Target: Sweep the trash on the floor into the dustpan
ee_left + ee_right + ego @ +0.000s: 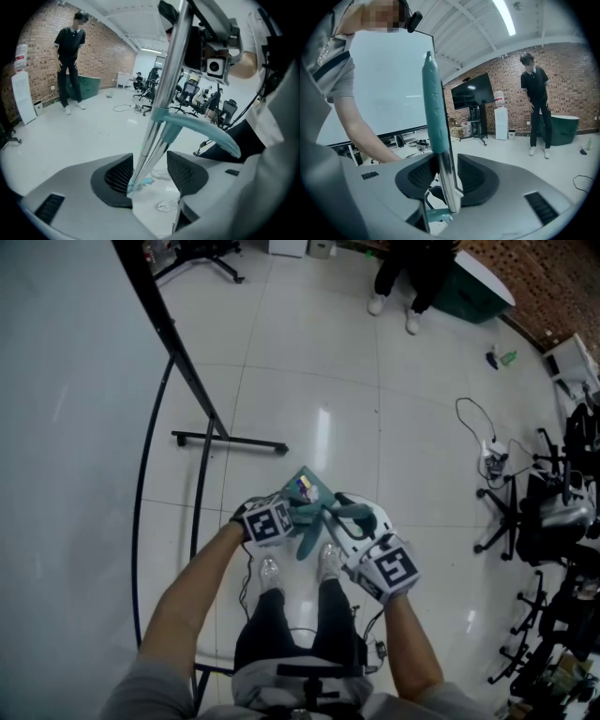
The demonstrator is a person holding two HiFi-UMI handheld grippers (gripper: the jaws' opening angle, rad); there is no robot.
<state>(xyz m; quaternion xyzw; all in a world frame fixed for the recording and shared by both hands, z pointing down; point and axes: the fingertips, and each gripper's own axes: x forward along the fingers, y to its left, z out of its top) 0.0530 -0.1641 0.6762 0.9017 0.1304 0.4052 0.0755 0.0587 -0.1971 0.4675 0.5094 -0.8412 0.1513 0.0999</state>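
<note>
Stands on a glossy white floor (309, 381), shoes (270, 570) together, a tool in each hand.

Holds the left tool (151, 173) tilted down, jaws apart, with two metal rods (149, 145) between them. Rods close against the left pad (119, 176), with a clear gap to the right pad (185, 173), so no squeeze on them. Above the jaws, joined at a teal collar, with a curved teal handle (211, 133) branching off to the right. Below the jaws, a teal comb (140, 183) at the rods' foot, with floor and shoes beyond.

Holds the right tool (446, 177) nearer level, jaws apart around an upright pole (447, 183). Bare metal between the pads, teal grip (433, 108) above. Pads just beside the metal, no firm press visible. Teal base (436, 216) under the jaws.

From the head view: both tools side by side just ahead of the shoes. Teal dustpan (314, 486) between and beyond them, close to the left tool's cube. Small purple-and-yellow scrap (302, 487) on the dustpan. Cannot tell whether resting on the floor or lifted.

Elsewhere: whiteboard (56, 427) on a black stand (202, 427) at the left. Person in dark clothes (398, 273) beside a green bin (478, 292) at the far side. Office chairs (553, 512) and a cable (473, 418) at the right.
</note>
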